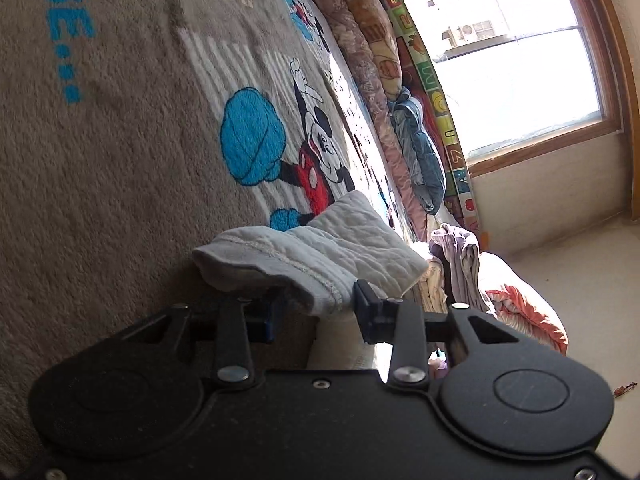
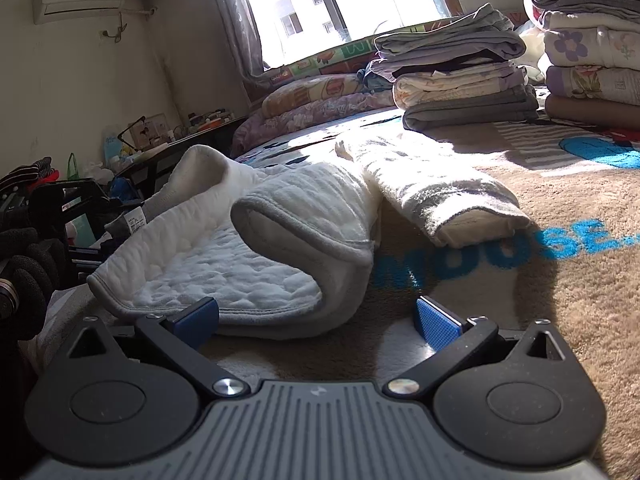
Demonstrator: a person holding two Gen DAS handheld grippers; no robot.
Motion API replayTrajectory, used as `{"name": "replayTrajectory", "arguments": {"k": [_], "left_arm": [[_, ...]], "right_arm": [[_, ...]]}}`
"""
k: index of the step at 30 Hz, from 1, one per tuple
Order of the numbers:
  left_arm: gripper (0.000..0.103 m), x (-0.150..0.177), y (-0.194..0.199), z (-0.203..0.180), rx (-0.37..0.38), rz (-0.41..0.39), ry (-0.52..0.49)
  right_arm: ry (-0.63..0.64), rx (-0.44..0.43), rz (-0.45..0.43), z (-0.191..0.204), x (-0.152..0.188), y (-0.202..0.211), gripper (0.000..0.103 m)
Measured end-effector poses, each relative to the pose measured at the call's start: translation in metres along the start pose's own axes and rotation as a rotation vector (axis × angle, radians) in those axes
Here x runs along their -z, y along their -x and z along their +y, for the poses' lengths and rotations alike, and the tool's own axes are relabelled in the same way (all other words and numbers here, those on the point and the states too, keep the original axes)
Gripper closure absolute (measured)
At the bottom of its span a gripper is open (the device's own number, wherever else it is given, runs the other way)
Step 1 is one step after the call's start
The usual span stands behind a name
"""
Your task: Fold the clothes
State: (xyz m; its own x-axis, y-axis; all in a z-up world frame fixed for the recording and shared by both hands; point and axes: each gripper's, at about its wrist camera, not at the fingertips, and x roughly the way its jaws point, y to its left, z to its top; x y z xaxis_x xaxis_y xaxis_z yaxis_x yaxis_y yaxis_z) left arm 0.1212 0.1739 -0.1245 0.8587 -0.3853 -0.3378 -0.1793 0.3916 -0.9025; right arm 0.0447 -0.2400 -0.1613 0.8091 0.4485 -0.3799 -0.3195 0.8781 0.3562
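A white quilted garment with grey trim lies crumpled on the brown Mickey Mouse blanket. One part is folded over in a loop. My right gripper is open and low on the blanket, its blue pads either side of the garment's near hem without touching it. In the left wrist view the same garment is lifted off the blanket. Its grey hem is bunched between the fingers of my left gripper, which looks shut on it. A cream sleeve-like piece with a grey cuff stretches to the right.
Two stacks of folded clothes stand at the back right of the blanket, one also seen as a stack. Rolled quilts line the window side. Dark clutter and bags crowd the left edge.
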Motion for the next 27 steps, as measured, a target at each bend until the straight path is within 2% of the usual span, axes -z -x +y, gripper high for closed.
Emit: {"name": "replayTrajectory", "arguments": {"k": [1, 2, 3, 6, 7, 10, 11, 14, 17, 19, 23, 25, 27], "left_arm": [[0.058, -0.003, 0.003, 0.003, 0.005, -0.016, 0.023], [0.041, -0.004, 0.006, 0.005, 0.001, -0.033, 0.044], [0.036, -0.005, 0.007, 0.008, -0.001, -0.046, 0.064], [0.036, -0.007, 0.006, 0.011, -0.018, -0.062, 0.084], [0.037, -0.008, 0.004, 0.011, -0.026, -0.063, 0.077], [0.056, -0.015, 0.003, 0.010, -0.037, -0.081, 0.071], [0.068, -0.018, 0.003, 0.008, -0.046, -0.088, 0.056], [0.091, -0.025, 0.003, -0.005, -0.078, -0.099, -0.039], [0.098, -0.030, 0.005, -0.023, -0.072, -0.130, -0.157], [0.099, -0.033, 0.010, -0.033, -0.069, -0.158, -0.226], [0.099, -0.041, 0.023, -0.034, -0.102, -0.225, -0.266], [0.099, -0.048, 0.027, -0.033, -0.172, -0.272, -0.292], [0.099, -0.052, 0.030, -0.032, -0.303, -0.339, -0.369]], "right_arm": [[0.001, 0.000, 0.000, 0.000, 0.000, 0.000, 0.000], [0.003, 0.001, 0.000, 0.001, 0.000, 0.000, 0.000], [0.004, 0.003, 0.000, 0.001, 0.000, 0.000, 0.000], [0.009, 0.005, 0.000, 0.001, 0.000, -0.001, 0.000], [0.010, 0.005, 0.000, 0.001, 0.000, -0.001, 0.000], [0.014, 0.006, 0.000, 0.001, 0.001, -0.001, 0.000], [0.016, 0.006, 0.000, 0.001, 0.001, -0.001, 0.000], [0.021, 0.008, 0.001, 0.002, 0.001, -0.001, 0.000], [0.024, 0.008, 0.001, 0.002, 0.001, -0.001, 0.000], [0.027, 0.009, 0.001, 0.002, 0.001, -0.001, 0.000], [0.029, 0.010, -0.001, 0.002, 0.002, -0.002, 0.000], [0.030, 0.011, -0.001, 0.002, 0.002, -0.002, 0.000], [0.031, 0.012, -0.001, 0.002, 0.002, -0.002, 0.000]]}}
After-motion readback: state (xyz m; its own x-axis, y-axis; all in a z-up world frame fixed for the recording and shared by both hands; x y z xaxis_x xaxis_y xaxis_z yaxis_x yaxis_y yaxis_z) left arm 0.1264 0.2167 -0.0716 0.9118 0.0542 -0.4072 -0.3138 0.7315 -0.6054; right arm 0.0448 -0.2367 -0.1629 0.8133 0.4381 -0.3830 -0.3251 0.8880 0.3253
